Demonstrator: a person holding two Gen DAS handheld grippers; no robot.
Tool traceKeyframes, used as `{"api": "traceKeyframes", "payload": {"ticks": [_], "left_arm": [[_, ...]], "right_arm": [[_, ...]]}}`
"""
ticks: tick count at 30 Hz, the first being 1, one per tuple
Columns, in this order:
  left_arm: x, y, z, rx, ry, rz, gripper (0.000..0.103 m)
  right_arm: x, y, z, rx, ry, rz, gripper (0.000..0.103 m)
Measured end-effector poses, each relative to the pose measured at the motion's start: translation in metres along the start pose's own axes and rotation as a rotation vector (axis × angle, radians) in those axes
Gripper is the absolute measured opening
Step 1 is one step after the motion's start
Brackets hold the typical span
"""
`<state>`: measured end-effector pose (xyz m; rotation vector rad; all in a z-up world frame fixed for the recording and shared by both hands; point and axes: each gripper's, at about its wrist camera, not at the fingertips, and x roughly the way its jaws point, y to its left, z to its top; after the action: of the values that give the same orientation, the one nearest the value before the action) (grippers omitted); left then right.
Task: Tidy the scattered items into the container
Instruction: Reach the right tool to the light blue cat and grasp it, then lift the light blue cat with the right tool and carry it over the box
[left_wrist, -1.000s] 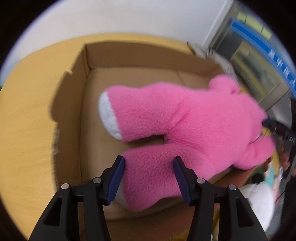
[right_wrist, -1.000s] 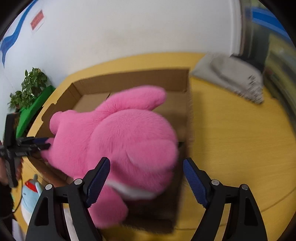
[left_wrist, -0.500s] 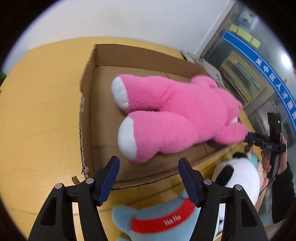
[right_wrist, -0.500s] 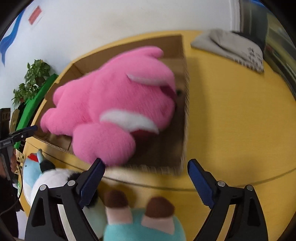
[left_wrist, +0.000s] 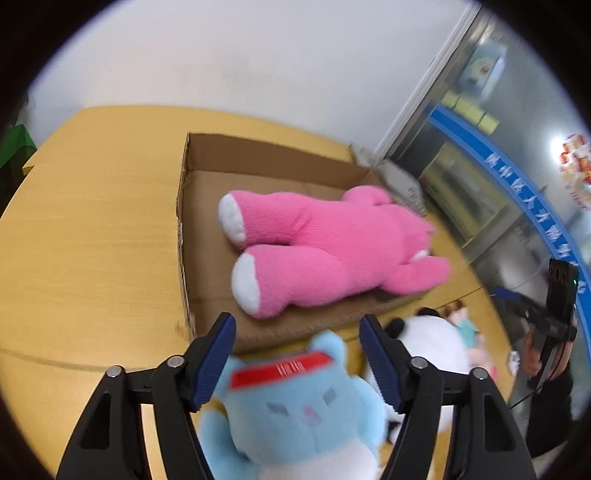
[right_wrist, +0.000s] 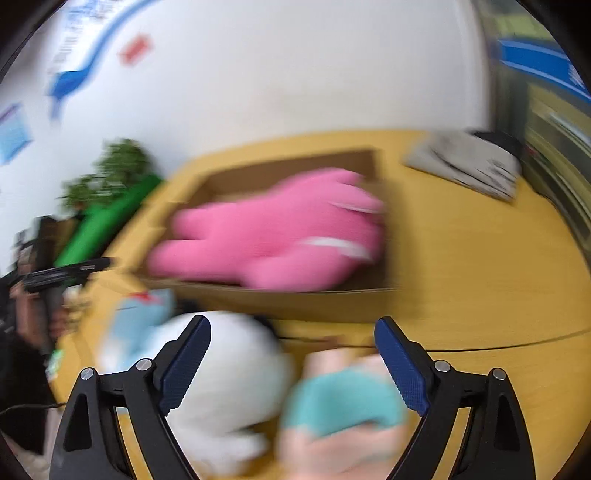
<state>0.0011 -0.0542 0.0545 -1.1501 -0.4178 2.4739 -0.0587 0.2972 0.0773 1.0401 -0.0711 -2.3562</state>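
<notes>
A big pink plush (left_wrist: 325, 251) lies on its side inside the shallow cardboard box (left_wrist: 207, 184), one arm hanging over the right rim. The same pink plush (right_wrist: 273, 240) and box (right_wrist: 295, 299) show blurred in the right wrist view. My left gripper (left_wrist: 297, 358) is open above a light-blue plush with a red band (left_wrist: 299, 402) in front of the box. My right gripper (right_wrist: 291, 365) is open over a white plush (right_wrist: 229, 376) and a teal-and-peach plush (right_wrist: 343, 410). Nothing is held.
A black-and-white panda plush (left_wrist: 436, 347) and small dolls (left_wrist: 469, 328) lie right of the blue one. A grey folded cloth (right_wrist: 465, 166) rests at the table's far right. A green planter (right_wrist: 107, 218) stands at left. A person's hand (left_wrist: 535, 362) holds the other gripper.
Both grippers have pulled back from the box, leaving the pink plush lying inside it. The loose plush toys in front of the box have come under the open fingers.
</notes>
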Motion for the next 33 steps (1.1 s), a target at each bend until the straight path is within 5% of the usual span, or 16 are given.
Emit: {"api": "traceKeyframes", "payload": {"ticks": [3,12,13,15,17,20,21,23,28,30,33], "left_arm": [[-0.006,0.011,-0.028,-0.026,0.029,0.027,0.078],[0.01,0.074,-0.081,-0.183,0.102,0.022,0.078],[0.015,0.076,-0.082,-0.183,0.112,0.017,0.078],[0.024,0.077,-0.084,-0.179,0.128,0.01,0.078],[0.029,0.078,-0.085,-0.177,0.128,-0.006,0.078],[0.029,0.079,-0.088,-0.176,0.128,-0.016,0.077],[0.029,0.079,-0.089,-0.177,0.129,-0.016,0.068],[0.028,0.08,-0.092,-0.179,0.13,-0.017,0.031],[0.028,0.081,-0.098,-0.184,0.134,-0.02,0.027],[0.028,0.082,-0.101,-0.186,0.135,-0.021,0.027],[0.017,0.074,-0.107,-0.164,0.139,-0.004,0.027]], "right_arm": [[0.001,0.059,-0.022,-0.061,-0.016,0.148,0.091],[0.114,0.125,-0.069,0.031,0.162,0.218,0.075],[0.126,0.133,-0.074,0.041,0.182,0.226,0.066],[0.137,0.13,-0.077,0.046,0.196,0.172,0.037],[0.139,0.123,-0.075,0.045,0.2,0.109,0.036],[0.144,0.116,-0.071,0.054,0.217,0.045,0.048],[0.146,0.117,-0.069,0.059,0.222,0.043,0.057],[0.152,0.12,-0.069,0.075,0.233,0.057,0.065],[0.171,0.128,-0.074,0.139,0.25,0.123,0.062],[0.172,0.129,-0.076,0.16,0.262,0.163,0.046],[0.159,0.135,-0.082,0.135,0.252,0.162,0.037]]}}
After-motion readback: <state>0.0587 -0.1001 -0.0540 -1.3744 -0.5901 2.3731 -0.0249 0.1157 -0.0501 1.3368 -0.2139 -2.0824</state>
